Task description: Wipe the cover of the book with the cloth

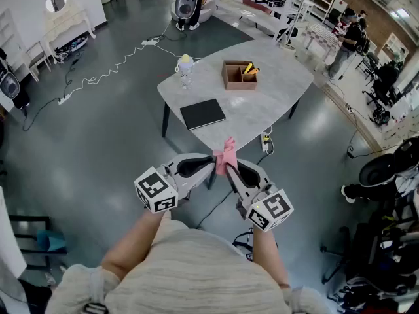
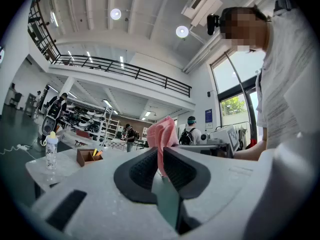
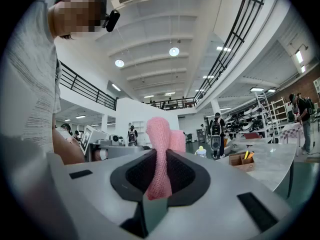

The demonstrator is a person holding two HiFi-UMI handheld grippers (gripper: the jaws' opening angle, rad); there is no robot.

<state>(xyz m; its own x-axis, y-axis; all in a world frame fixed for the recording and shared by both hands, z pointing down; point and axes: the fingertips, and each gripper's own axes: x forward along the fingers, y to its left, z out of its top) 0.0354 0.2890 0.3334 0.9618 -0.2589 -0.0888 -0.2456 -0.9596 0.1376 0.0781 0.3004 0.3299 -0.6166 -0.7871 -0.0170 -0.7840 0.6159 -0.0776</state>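
A black book (image 1: 202,114) lies closed on the grey table (image 1: 262,110), near its front left edge. A pink cloth (image 1: 226,156) is bunched up in the air in front of the table, held between both grippers. My left gripper (image 1: 211,165) is shut on the cloth (image 2: 163,131) from the left. From the right, my right gripper (image 1: 231,170) is shut on the same cloth (image 3: 161,159). The two gripper tips nearly touch. Both are well short of the book and above the floor. In both gripper views the cloth sticks up past the dark pads.
A brown open box (image 1: 238,74) with small items stands at the table's middle. A clear bottle (image 1: 185,70) stands at its left corner. Cables (image 1: 105,70) run over the floor to the left. A person (image 1: 345,41) stands far right by shelves.
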